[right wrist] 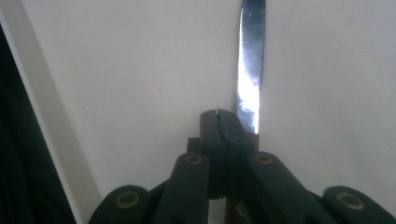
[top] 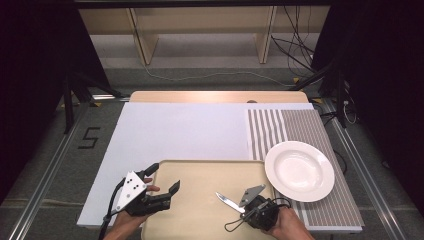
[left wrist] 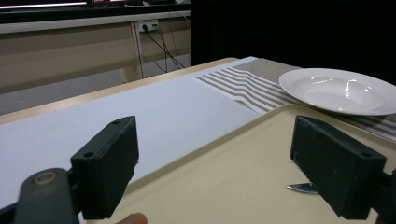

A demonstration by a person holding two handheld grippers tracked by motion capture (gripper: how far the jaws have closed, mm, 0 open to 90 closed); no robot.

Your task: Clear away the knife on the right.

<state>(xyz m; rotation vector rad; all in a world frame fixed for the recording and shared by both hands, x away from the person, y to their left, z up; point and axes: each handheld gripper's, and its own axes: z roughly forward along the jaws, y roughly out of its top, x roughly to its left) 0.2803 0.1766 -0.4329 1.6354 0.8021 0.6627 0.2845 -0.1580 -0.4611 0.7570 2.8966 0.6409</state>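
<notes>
A beige tray [top: 200, 172] lies at the table's near edge. My right gripper [top: 244, 207] hovers low over the tray's right part, its jaws pressed shut around a table knife [top: 227, 200]. In the right gripper view the bright blade [right wrist: 251, 70] runs forward past my right gripper [right wrist: 219, 116], and the handle is hidden under the jaws. My left gripper [top: 162, 178] stands open over the tray's left edge with nothing between its fingers. In the left gripper view, my left gripper [left wrist: 229, 172] frames the tray [left wrist: 224, 177] and the knife tip [left wrist: 301, 188].
A white deep plate [top: 299, 170] sits on a striped placemat [top: 300, 125] right of the tray, also seen as the plate [left wrist: 341, 88] in the left gripper view. A white sheet [top: 175, 130] covers the rest of the table. Cables and shelving lie beyond the far edge.
</notes>
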